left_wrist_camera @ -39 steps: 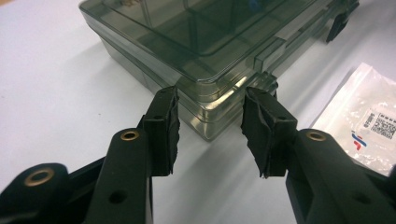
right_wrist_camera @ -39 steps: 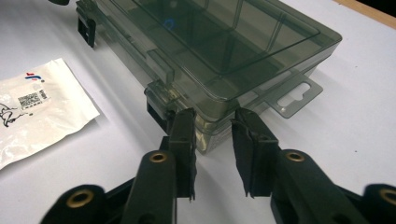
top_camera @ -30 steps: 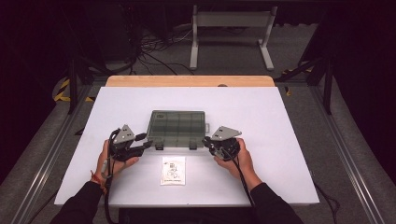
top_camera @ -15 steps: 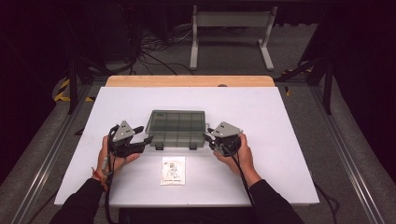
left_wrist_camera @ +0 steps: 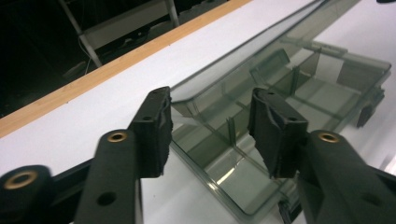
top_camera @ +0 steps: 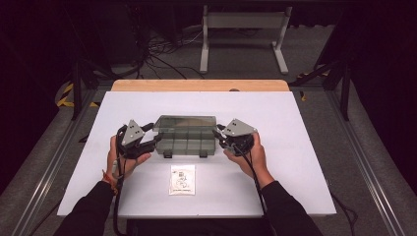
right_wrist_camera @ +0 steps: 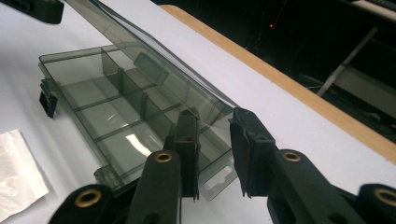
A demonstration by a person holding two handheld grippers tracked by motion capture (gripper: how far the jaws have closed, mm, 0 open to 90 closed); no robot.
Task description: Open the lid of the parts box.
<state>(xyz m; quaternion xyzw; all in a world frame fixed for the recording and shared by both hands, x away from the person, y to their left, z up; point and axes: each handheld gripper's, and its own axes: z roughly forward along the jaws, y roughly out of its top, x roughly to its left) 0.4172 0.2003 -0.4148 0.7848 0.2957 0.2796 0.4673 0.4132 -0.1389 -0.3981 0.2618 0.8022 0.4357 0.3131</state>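
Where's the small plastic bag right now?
High view: the small plastic bag lies flat on the white table, just in front of the compartment box, between the person's two forearms.

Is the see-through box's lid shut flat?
No, the lid is tilted up off the box, with its edge between the right gripper's fingers, so the compartments lie open underneath.

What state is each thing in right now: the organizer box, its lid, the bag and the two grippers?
compartment box: on the table, compartments look empty.
lid: partly raised, tilted.
left gripper: jaws apart around the lid's corner, no pad pressing.
right gripper: jaws apart astride the lid's end.
plastic bag: flat, untouched.
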